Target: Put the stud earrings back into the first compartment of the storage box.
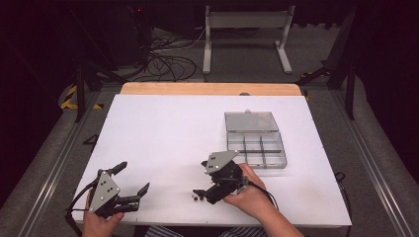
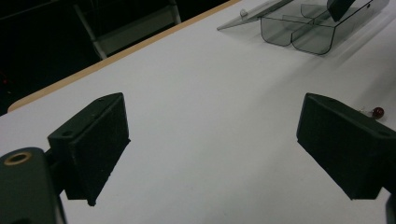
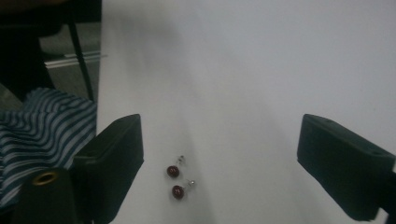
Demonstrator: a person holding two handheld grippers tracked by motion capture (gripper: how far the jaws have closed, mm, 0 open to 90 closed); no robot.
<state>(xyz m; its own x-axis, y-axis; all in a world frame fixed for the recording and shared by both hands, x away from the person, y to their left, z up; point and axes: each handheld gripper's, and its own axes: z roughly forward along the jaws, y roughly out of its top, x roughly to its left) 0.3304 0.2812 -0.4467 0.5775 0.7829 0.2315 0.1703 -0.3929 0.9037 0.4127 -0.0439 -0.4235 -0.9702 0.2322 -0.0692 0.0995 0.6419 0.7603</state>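
Down at the near edge of the white table [image 1: 163,128], the left gripper [image 1: 129,183] rests in the person's left hand [image 1: 101,222], jaws spread wide with nothing between them. Just over to the right, the right gripper [image 1: 202,180] is in the right hand [image 1: 252,197], also wide open, aimed at two small dark red earrings [image 3: 175,181] lying side by side, close together on the bare surface. In the right gripper view they sit nearer the left jaw than the middle of the gap.

That offset looks to me like the main risk: if the jaws close as they stand, the left pad could nudge the studs and send them rolling toward the table edge, where a striped garment [image 3: 42,140] shows just beyond. Being so close together, both might get pinched at once, or one might flick away.

Farther back sits the clear compartment box [image 1: 257,148], lid [image 1: 250,121] laid open behind it, well apart from the earrings. Carrying a tiny stud that far invites a drop.
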